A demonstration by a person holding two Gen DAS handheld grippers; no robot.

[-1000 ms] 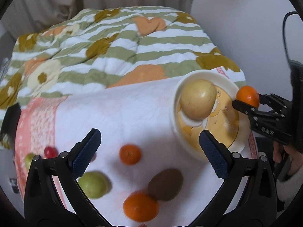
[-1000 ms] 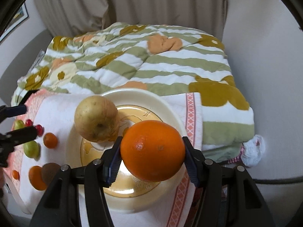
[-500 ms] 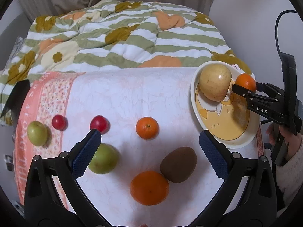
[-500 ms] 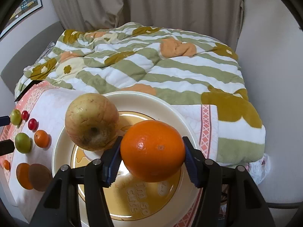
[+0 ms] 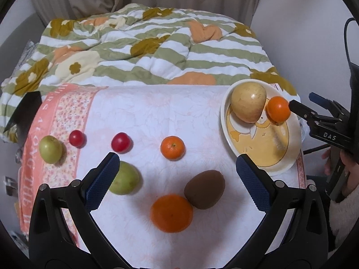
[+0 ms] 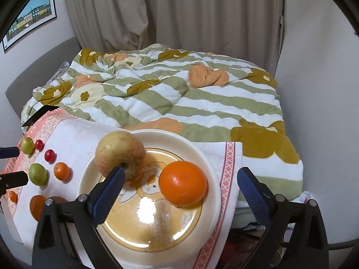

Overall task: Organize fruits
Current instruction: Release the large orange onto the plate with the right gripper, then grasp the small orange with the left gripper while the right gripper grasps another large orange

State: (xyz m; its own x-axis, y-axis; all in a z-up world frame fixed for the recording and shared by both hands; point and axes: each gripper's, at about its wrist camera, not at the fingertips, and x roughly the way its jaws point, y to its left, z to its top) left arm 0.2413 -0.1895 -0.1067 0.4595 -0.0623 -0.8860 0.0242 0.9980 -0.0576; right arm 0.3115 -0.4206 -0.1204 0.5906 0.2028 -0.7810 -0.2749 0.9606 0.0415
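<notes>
My right gripper point(image 6: 181, 171) has its jaws opening wide. An orange point(image 6: 182, 183) lies free on the cream plate point(image 6: 202, 154) between the spread fingers, with neither pad touching it. A yellow apple point(image 6: 120, 152) sits beside it on the plate. In the left wrist view the orange point(image 5: 278, 112) and the right gripper point(image 5: 301, 99) are at the right edge. My left gripper point(image 5: 177, 158) hangs open over the white cloth point(image 5: 145, 116). Below it lie a small orange point(image 5: 172, 146), a big orange point(image 5: 171, 213), a kiwi point(image 5: 204, 189) and a green fruit point(image 5: 124, 181).
Further left on the cloth lie two red cherry-sized fruits point(image 5: 121, 142) and another green fruit point(image 5: 50, 149). A striped flowered quilt point(image 5: 157, 51) covers the bed behind. A person's hand and pale sleeve point(image 5: 345, 190) hold the right gripper. Walls and curtain close the back.
The right gripper's jaws have spread and let go of the orange, which now rests on the plate next to the apple. The left gripper has shifted so that more of the cloth's fruits are in view.
</notes>
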